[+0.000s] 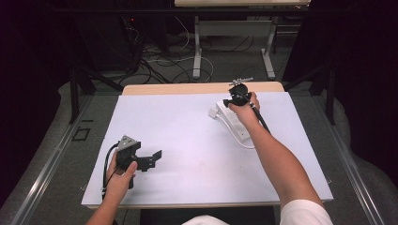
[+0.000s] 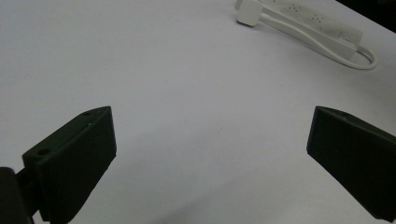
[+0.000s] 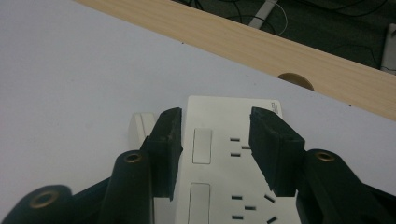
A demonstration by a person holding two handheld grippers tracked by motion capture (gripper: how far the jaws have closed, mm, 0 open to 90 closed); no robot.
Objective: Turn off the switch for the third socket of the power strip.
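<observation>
A white power strip (image 1: pixel 234 123) lies at the far right of the white sheet (image 1: pixel 187 136), its white plug (image 1: pixel 213 111) beside its far end. My right gripper (image 1: pixel 233 101) hovers over that far end. In the right gripper view it (image 3: pixel 215 140) is open, its jaws straddling the switch and sockets of the power strip (image 3: pixel 224 186) with nothing between them; the plug (image 3: pixel 140 123) peeks out left of the left jaw. My left gripper (image 1: pixel 151 160) is held low at the near left, open wide. Its own view (image 2: pixel 210 149) looks across bare sheet to the power strip (image 2: pixel 313 23), plug (image 2: pixel 250 14) and looped cable (image 2: pixel 369 63).
The sheet covers a wooden table whose bare far edge (image 1: pixel 187 88) runs just behind the strip, with a cable hole (image 3: pixel 295 80) in it. Beyond are floor cables (image 1: pixel 164 65) and another table's legs (image 1: pixel 197 51). Black curtains flank both sides.
</observation>
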